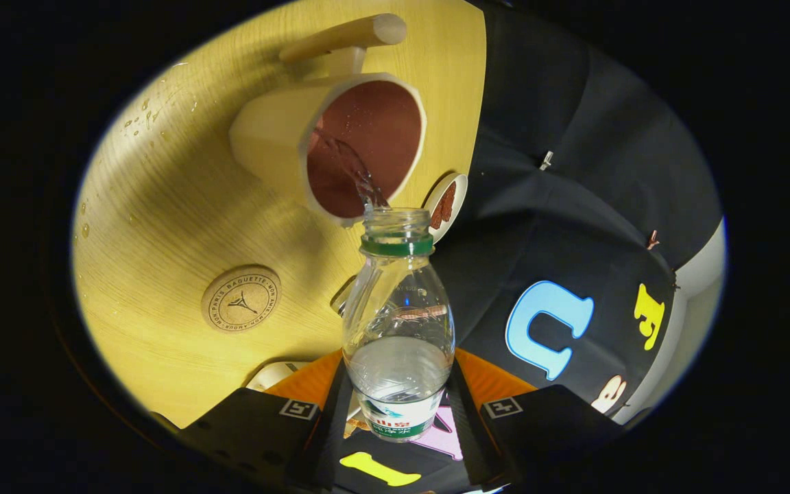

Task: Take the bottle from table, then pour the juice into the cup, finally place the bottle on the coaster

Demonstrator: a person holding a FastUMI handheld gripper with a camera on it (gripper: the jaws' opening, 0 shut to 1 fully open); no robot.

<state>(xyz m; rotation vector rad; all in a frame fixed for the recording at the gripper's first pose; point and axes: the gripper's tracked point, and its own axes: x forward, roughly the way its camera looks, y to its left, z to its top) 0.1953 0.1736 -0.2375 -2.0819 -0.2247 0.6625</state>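
Bottle (398,322) clamped between both fingers of the gripper (398,425), tilted, stream entering the cup (340,144) just beyond; best keep its mouth over the rim — coaster (241,299) waits nearby.

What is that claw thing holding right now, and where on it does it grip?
The gripper is clamped on the clear bottle, both fingers pressing its lower, labelled body while it pours into the cup.

The clear plastic bottle (398,322), uncapped with a green neck ring, sits gripped between the 2 fingers, tipped so a thin stream runs into the cream cup (340,140) with a dark red inside, the round cork coaster (241,299) lying nearby.
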